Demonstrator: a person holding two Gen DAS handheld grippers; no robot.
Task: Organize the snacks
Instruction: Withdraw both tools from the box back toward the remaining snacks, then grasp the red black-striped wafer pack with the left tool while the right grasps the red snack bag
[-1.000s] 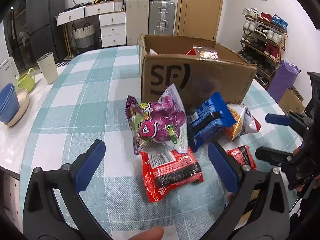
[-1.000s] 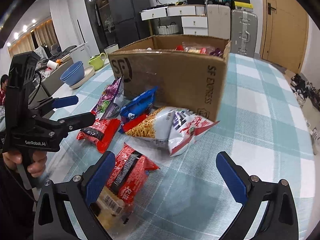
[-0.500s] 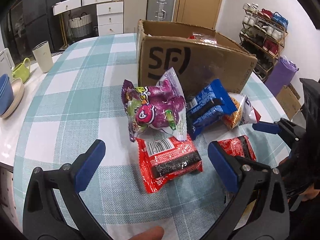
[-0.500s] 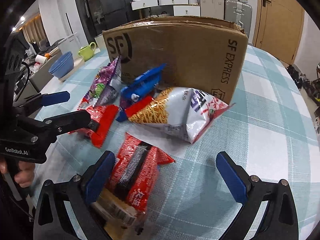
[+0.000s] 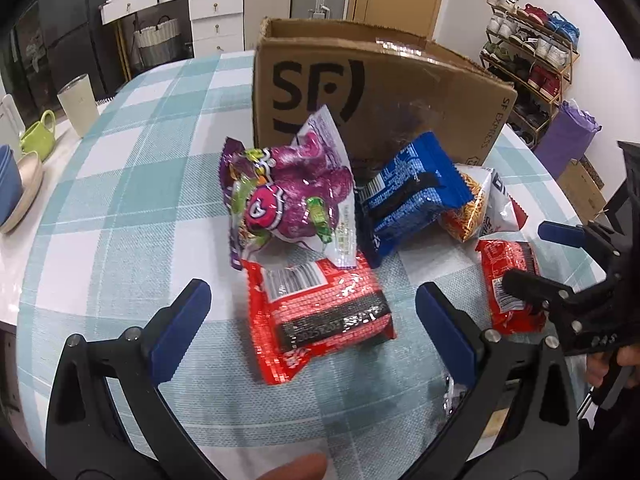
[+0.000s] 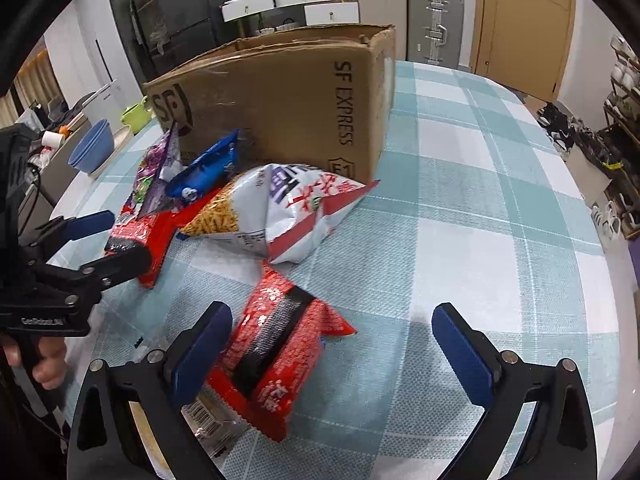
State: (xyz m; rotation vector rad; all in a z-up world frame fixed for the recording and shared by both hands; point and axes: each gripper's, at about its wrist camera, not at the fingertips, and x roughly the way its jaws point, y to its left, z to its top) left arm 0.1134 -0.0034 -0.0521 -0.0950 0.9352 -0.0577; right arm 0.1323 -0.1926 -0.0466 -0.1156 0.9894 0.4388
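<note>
Left gripper [image 5: 312, 312] is hovering with its blue pads spread wide on either side of a red snack packet [image 5: 320, 312] lying flat on the checked worktop [image 5: 120, 208], apparently lining up a grab. Right gripper [image 6: 332, 344] is likewise gaping and empty, poised low over a second red packet [image 6: 280, 352] nearer the worktop's edge. Both tools are being held nearly level, angled slightly down, a hand [image 6: 44, 364] wrapping the left one's handle. A purple candy bag [image 5: 288, 200], a blue packet [image 5: 408, 200] and a white chip bag [image 6: 280, 208] are leaning in a heap against the open SF Express cardboard box [image 6: 288, 112], likely the destination for the snacks. No snack is being gripped at this moment.
</note>
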